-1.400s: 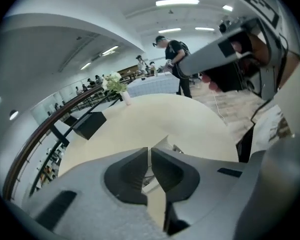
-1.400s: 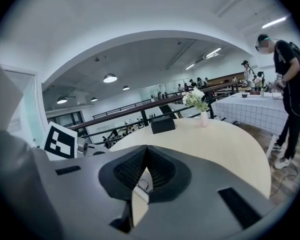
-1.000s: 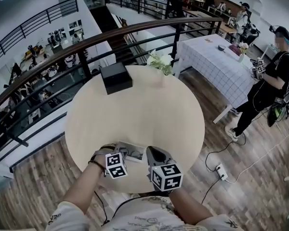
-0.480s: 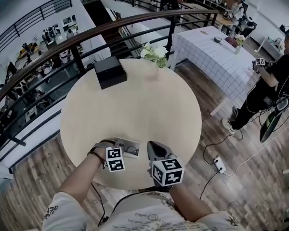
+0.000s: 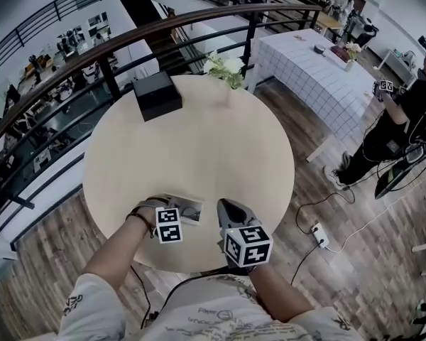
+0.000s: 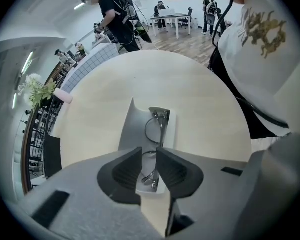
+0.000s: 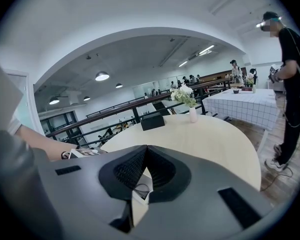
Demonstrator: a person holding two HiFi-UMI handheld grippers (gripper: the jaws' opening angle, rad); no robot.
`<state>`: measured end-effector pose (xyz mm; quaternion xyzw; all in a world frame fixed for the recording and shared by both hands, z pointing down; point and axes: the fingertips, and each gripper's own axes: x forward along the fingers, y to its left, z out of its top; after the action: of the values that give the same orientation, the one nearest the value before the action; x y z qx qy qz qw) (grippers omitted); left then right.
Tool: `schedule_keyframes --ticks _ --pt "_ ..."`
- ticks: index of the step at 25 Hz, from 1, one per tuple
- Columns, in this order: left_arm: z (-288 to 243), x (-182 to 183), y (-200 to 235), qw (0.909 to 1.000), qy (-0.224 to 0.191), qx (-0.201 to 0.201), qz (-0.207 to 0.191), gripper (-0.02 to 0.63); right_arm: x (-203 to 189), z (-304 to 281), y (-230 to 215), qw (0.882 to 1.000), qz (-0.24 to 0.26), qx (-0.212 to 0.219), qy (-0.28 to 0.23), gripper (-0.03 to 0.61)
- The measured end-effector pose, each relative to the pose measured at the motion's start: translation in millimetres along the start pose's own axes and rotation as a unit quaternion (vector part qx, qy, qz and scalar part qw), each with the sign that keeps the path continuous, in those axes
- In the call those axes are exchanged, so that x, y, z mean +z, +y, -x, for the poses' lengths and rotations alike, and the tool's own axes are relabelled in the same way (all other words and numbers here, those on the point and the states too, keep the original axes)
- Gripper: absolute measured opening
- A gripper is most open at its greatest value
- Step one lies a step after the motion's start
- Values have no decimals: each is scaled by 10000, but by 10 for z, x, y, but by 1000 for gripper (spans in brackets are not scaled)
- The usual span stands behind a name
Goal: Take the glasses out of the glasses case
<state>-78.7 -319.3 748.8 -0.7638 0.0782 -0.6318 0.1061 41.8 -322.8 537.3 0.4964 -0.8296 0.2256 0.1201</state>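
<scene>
head view: from high above, steeply down on the round surface | left gripper view: close, down onto the case, facing across surface | right gripper view: low, nearly level along surface | all share surface, case

On the round table, the glasses case lies lower centre in the head view, the glasses in it. The left gripper is over its left end and the right gripper just to its right. A box sits upper left, and a vase of flowers at the top edge.
</scene>
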Motion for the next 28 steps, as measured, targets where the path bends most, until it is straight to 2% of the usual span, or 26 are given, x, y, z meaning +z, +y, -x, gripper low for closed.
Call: schedule_keyframes --ticks 10,17,28 --pt "-101 -2 -23 9999 44 -166 9 81 -21 8 -135 9999 -63 -113 35 14" --pt "-118 10 -44 9997 48 -254 -17 25 23 -22 -198 9999 -99 -112 30 14" --pt "-8 -53 -18 9998 11 -133 122 12 24 -7 -131 9999 -95 -63 32 14"
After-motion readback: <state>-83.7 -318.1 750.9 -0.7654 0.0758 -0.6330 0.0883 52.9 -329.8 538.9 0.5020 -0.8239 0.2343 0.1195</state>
